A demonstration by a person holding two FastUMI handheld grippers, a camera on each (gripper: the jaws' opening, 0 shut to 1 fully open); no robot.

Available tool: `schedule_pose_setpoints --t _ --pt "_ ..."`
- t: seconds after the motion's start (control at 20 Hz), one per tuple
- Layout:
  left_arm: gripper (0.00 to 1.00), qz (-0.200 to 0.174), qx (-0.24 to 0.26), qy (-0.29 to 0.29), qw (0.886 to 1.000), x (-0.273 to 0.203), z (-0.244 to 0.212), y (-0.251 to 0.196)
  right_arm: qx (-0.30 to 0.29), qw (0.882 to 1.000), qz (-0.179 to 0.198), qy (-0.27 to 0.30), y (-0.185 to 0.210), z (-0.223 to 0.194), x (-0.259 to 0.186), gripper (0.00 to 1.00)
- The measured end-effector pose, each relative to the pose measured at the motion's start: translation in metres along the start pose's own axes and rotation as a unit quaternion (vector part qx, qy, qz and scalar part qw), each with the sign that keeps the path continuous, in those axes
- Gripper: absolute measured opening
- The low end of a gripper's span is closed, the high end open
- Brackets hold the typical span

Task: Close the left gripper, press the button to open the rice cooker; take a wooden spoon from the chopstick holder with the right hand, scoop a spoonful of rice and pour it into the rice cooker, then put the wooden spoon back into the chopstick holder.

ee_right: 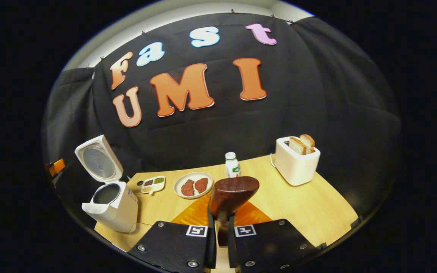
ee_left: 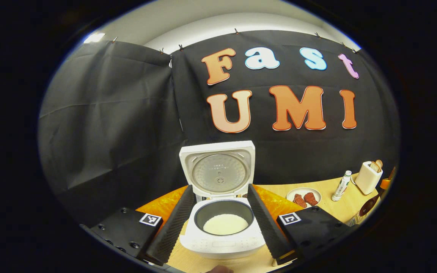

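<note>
Left gripper (ee_left: pixel 220 223), left gripper view: jaws spread wide, nothing held. Its two black fingers (ee_left: pixel 173 223) frame the rice cooker (ee_left: pixel 224 231), one each side, no contact visible. Cooker lid (ee_left: pixel 218 168) stands upright, fully open, inner plate facing cam. Inner pot holds white rice (ee_left: pixel 225 224) in a low mound. Cooker sits on the wooden table (ee_left: pixel 332 210), w/ an orange mat (ee_left: pixel 161 206) behind it on both sides. To the right, well apart: plate (ee_left: pixel 304 197) w/ reddish-brown pieces, a small bottle (ee_left: pixel 341 185) upright, white toaster (ee_left: pixel 368 177) w/ bread in slots. Wooden spoon (ee_left: pixel 368 204) bowl visible near the far right edge; what holds it there cannot be told.

Right gripper (ee_right: pixel 221 227), right gripper view: jaws closed down on the spoon handle, both fingers pressing it. Spoon (ee_right: pixel 231 195) stands upright, dark brown bowl above the fingertips; whether it carries rice cannot be told. Below it, the orange mat (ee_right: pixel 252 216). Cooker (ee_right: pixel 110 204) at left, lid up, pot interior dark from this angle. Between cooker and plate (ee_right: pixel 193 185): small divided tray (ee_right: pixel 153 184) w/ condiments. Bottle (ee_right: pixel 232 165) just behind the spoon bowl; toaster (ee_right: pixel 296 161) at right w/ two bread slices (ee_right: pixel 302 144) sticking up.
</note>
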State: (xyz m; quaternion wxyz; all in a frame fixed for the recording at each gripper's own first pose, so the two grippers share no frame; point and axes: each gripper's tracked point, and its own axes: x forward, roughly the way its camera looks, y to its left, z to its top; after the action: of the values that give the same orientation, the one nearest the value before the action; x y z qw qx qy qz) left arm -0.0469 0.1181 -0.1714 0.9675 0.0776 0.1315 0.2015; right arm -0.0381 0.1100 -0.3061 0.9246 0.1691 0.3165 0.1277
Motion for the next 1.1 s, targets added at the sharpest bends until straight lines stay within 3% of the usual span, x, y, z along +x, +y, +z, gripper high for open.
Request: schedule_pose_setpoints --t 0.2,0.4,0.85,1.1 --pt "0.97 -0.008 0.006 -0.005 1.0 -0.001 0.007 -0.021 0.02 0.999 -0.03 0.008 -0.041 -0.019 0.007 0.12" --pt "0.94 -0.014 0.014 -0.012 1.0 -0.003 0.018 -0.036 0.047 0.998 -0.033 0.02 -0.057 -0.045 0.025 0.12" --pt "0.97 0.007 0.034 -0.017 0.999 -0.008 0.031 -0.033 0.086 0.995 0.007 0.054 -0.061 -0.09 0.061 0.12" --pt "0.97 0.014 0.035 -0.018 0.999 -0.007 0.034 -0.029 0.099 0.993 0.018 0.068 -0.067 -0.108 0.069 0.18"
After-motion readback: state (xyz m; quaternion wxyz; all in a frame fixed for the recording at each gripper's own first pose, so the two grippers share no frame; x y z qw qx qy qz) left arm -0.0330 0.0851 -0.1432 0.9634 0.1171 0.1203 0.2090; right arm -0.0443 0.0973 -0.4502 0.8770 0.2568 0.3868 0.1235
